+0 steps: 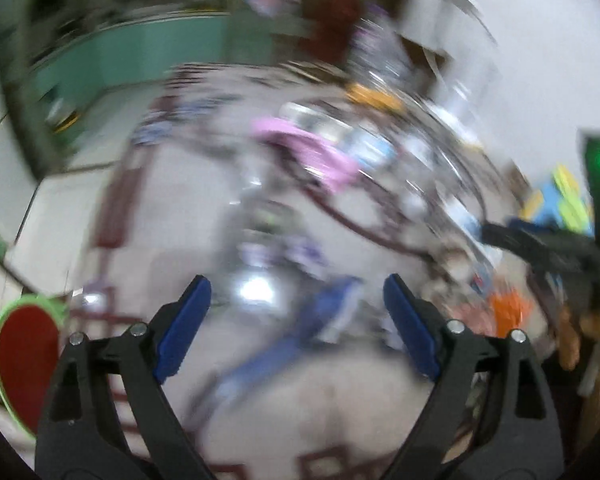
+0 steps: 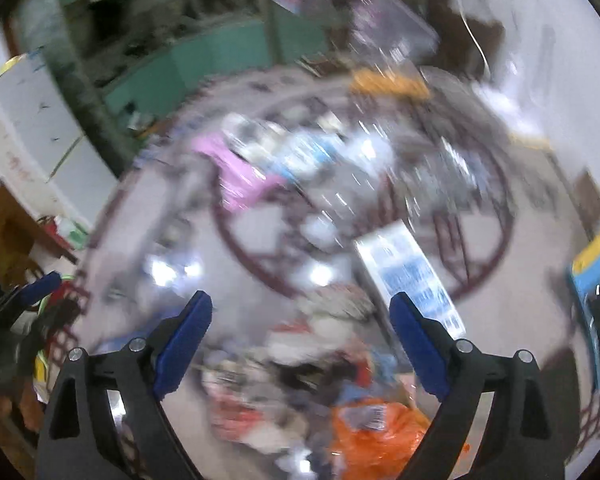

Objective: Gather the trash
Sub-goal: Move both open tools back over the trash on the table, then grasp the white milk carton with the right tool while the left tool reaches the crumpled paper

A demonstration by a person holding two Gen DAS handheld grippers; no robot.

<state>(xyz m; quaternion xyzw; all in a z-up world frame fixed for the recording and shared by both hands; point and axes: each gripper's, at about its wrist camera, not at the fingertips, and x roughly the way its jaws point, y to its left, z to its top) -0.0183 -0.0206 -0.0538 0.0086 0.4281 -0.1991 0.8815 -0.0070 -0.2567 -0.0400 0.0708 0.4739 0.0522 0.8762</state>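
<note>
Left gripper (image 1: 296, 294): two black arms with blue pads (image 1: 182, 326), jaws spread wide, nothing between them; aimed downward. Sharp in its own view against a heavily blurred background. Also partly visible at the left edge of the right wrist view, one blue pad and black frame, blurred.

Right gripper (image 2: 300, 312): same build, black arms, blue pads (image 2: 418, 346), jaws spread wide, nothing gripped; aimed downward. A dark blurred shape at the right edge of the left wrist view may be part of it; cannot tell.
</note>
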